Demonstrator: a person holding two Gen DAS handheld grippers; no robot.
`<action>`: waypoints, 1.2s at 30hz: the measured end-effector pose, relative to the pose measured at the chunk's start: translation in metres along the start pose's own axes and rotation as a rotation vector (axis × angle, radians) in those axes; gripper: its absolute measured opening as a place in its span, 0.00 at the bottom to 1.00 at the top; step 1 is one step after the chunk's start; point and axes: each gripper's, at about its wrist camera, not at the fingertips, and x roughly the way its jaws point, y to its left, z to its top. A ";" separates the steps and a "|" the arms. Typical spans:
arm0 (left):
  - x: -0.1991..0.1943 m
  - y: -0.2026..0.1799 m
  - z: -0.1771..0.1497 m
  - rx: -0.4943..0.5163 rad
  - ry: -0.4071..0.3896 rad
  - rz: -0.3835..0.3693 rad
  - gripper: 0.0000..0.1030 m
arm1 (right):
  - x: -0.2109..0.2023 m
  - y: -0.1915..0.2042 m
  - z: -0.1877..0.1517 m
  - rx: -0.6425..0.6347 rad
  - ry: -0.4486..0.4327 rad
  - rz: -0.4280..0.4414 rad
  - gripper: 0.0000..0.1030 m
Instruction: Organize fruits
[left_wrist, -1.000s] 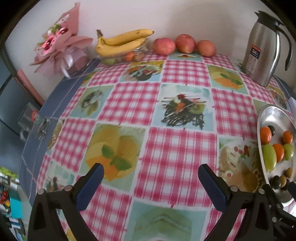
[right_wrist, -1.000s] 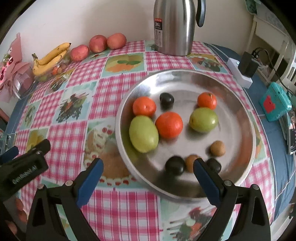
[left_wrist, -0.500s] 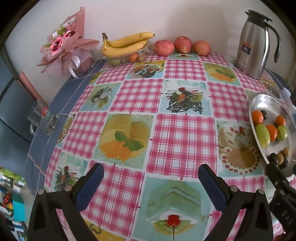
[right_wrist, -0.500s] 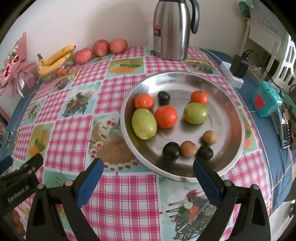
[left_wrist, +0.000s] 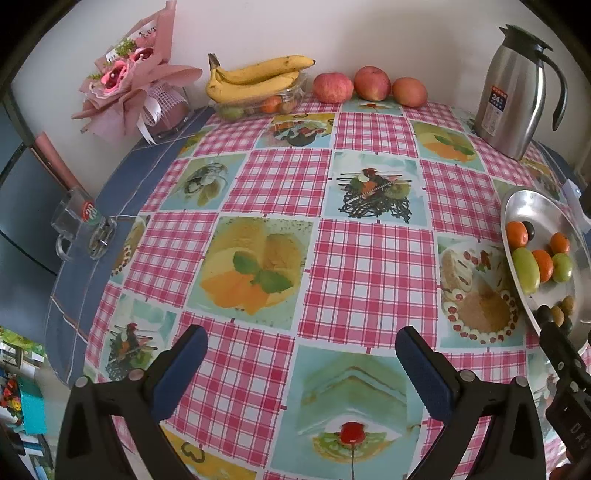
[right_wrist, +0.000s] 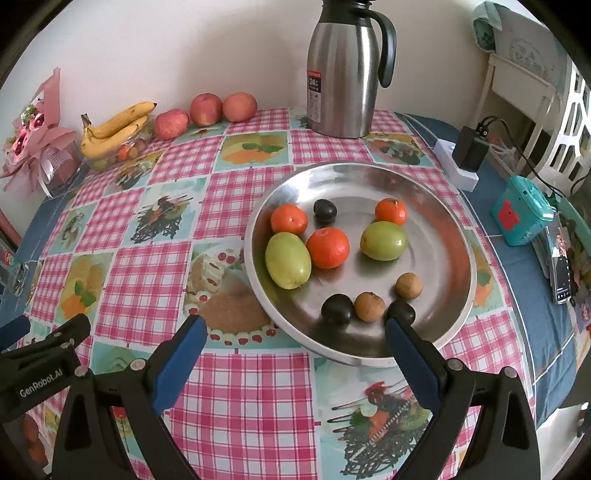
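A round steel plate (right_wrist: 436, 192) lies on the checked tablecloth and holds oranges (right_wrist: 327, 247), two green fruits (right_wrist: 288, 260), dark plums (right_wrist: 336, 310) and small brown fruits (right_wrist: 369, 306). My right gripper (right_wrist: 293, 345) is open and empty, just short of the plate's near rim. My left gripper (left_wrist: 301, 363) is open and empty above the near part of the table, left of the plate (left_wrist: 532, 206). Bananas (left_wrist: 255, 77) on a clear box and three apples (left_wrist: 372, 83) sit along the far wall.
A steel thermos jug (right_wrist: 345, 70) stands behind the plate. A pink bouquet (left_wrist: 133, 92) is at the far left, a glass mug (left_wrist: 75, 225) at the left edge. A power strip with charger (right_wrist: 465, 158) and a teal box (right_wrist: 521, 214) lie on the right.
Both grippers have pulled back toward me and risen, so more of the table shows. The plate looks smaller and farther. Both stay open and empty.
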 end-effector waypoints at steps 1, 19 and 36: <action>0.000 0.000 0.000 0.000 0.001 -0.003 1.00 | 0.001 0.000 0.000 -0.001 0.002 0.001 0.95; 0.006 0.002 0.002 -0.013 0.018 -0.019 1.00 | 0.005 0.006 0.000 -0.024 0.024 0.008 0.95; 0.010 0.003 0.002 -0.018 0.029 -0.016 1.00 | 0.008 0.007 0.000 -0.024 0.039 0.011 0.95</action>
